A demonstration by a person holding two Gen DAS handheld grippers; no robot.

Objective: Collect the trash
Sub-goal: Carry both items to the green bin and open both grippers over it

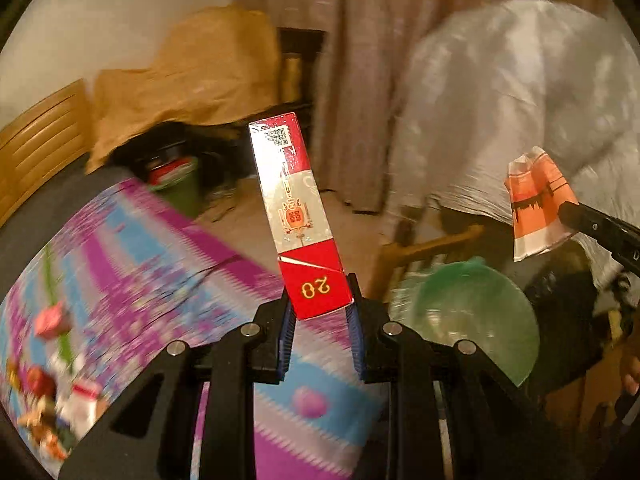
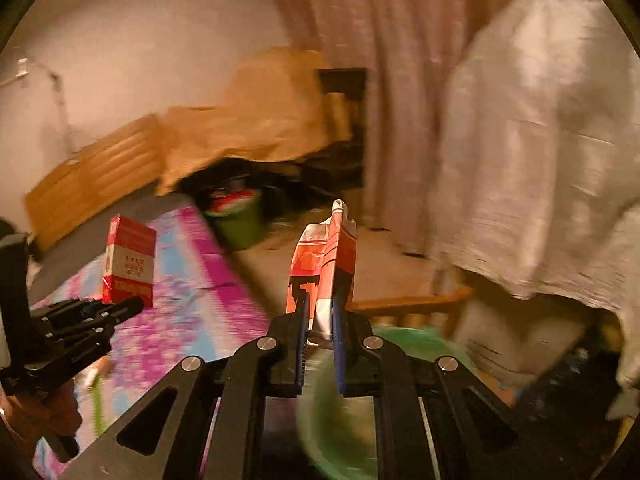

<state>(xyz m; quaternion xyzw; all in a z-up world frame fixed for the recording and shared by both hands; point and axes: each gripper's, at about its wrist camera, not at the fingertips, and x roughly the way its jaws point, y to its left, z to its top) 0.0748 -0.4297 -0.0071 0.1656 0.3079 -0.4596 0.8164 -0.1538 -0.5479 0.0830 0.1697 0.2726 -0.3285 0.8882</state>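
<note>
Trash is in both tools at once: the left tool (image 1: 322,312) is clenched on the bottom end of a red and silver cigarette pack (image 1: 296,216), which stands up from the jaws and leans slightly toward 11 o'clock, and the right tool (image 2: 320,320) is clenched on a crumpled orange and white wrapper (image 2: 326,264) that rises between its fingers. Both pieces are held in the air, off the purple and blue patterned cloth (image 1: 132,280) that lies at 8 o'clock in the left wrist view.

The pickup step looks finished, and the step in hand seems to be carrying the two pieces to a bin. A green bin (image 1: 476,316) with a translucent green liner sits just below and to the right of the left tool, at about 4 o'clock; in the right wrist view it lies directly under the fingers, blurred.

The next move likely calls for bringing each tool above the bin's mouth and then releasing, one piece at a time. The light wrapper may cling to a pad or drift past the rim, so it wants a low release.
</note>
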